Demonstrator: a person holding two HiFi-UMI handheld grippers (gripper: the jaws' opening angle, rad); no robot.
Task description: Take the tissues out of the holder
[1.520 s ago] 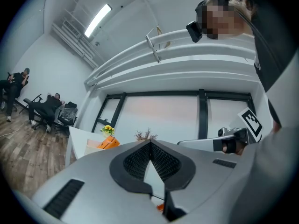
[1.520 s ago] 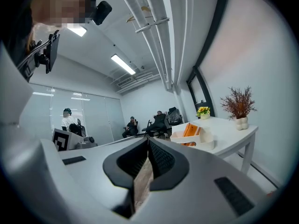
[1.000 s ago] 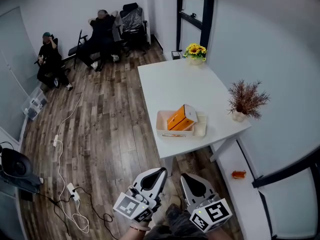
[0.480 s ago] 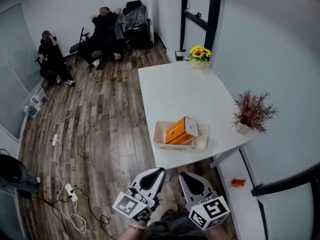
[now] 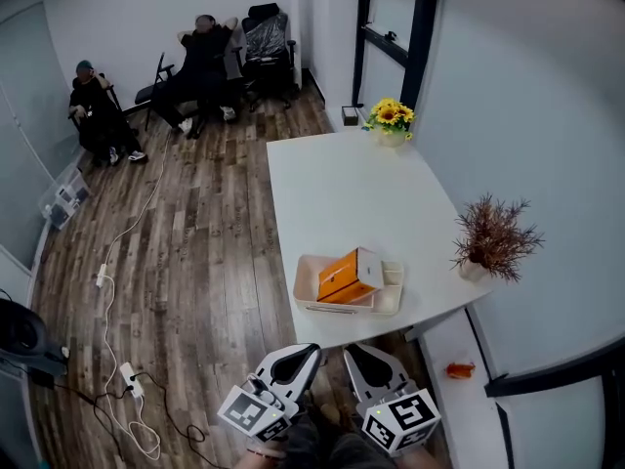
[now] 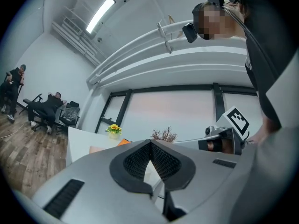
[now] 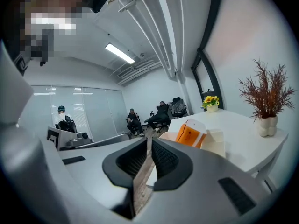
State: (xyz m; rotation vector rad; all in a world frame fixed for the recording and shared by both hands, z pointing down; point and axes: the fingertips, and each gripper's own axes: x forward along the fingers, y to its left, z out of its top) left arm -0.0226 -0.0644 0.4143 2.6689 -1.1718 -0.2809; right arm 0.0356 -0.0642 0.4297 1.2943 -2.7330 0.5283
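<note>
An orange tissue box leans tilted inside a cream holder tray near the front edge of the white table. The right gripper view shows the same box and tray ahead and to the right. Both grippers hang below the table's edge, short of the tray. My left gripper is shut with nothing in it, its tips meeting. Beside it, my right gripper is also shut and empty.
A pot of sunflowers stands at the table's far corner and a dried plant at its right edge. People sit on chairs at the far wall. Cables lie on the wooden floor to the left.
The view has drawn nearer to the table, so the tray and box now sit closer above the grippers. Both grippers stay shut and low.
</note>
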